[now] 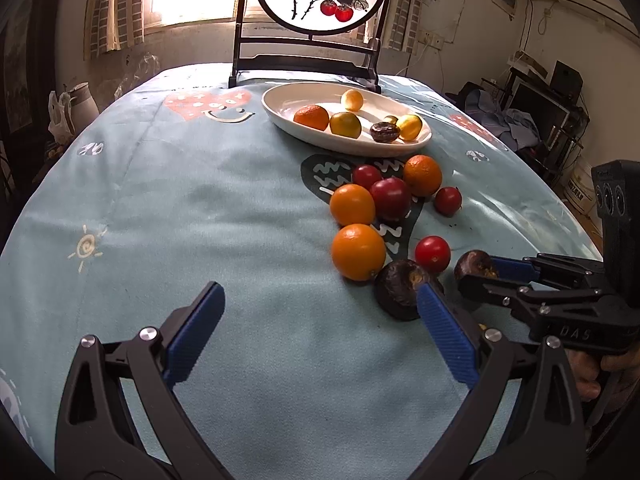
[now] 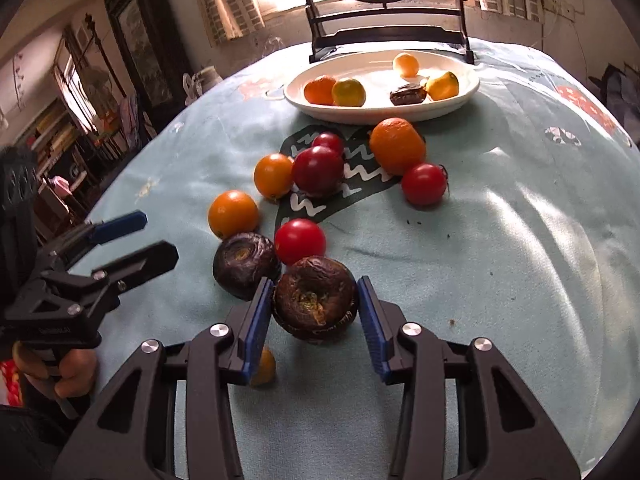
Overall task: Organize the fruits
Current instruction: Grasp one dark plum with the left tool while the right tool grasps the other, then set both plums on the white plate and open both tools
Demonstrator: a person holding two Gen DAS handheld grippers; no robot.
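Observation:
My right gripper [image 2: 315, 283] is shut on a dark wrinkled fruit [image 2: 316, 304], a blue pad against each of its sides; the left wrist view shows the same gripper [image 1: 478, 272] holding that fruit [image 1: 474, 262]. A second dark fruit [image 2: 244, 264] lies just left of it, touching a red tomato [image 2: 300, 240]. My left gripper [image 1: 320, 292] is open over bare cloth, its right finger [image 1: 444, 336] in front of that second dark fruit [image 1: 400, 288]. Oranges [image 1: 358, 252] and red fruits [image 1: 390, 198] lie loose on the cloth. The white oval plate [image 1: 348, 146] behind them holds several citrus and one dark fruit [image 1: 385, 132].
A black stand with a round painted screen [image 1: 308, 52] rises behind the plate. A small orange fruit [image 2: 266, 366] lies under my right gripper's left finger. A hand [image 2: 72, 372] holds the left gripper [image 2: 158, 236]. The blue tablecloth [image 1: 180, 220] spreads left; its edge curves round.

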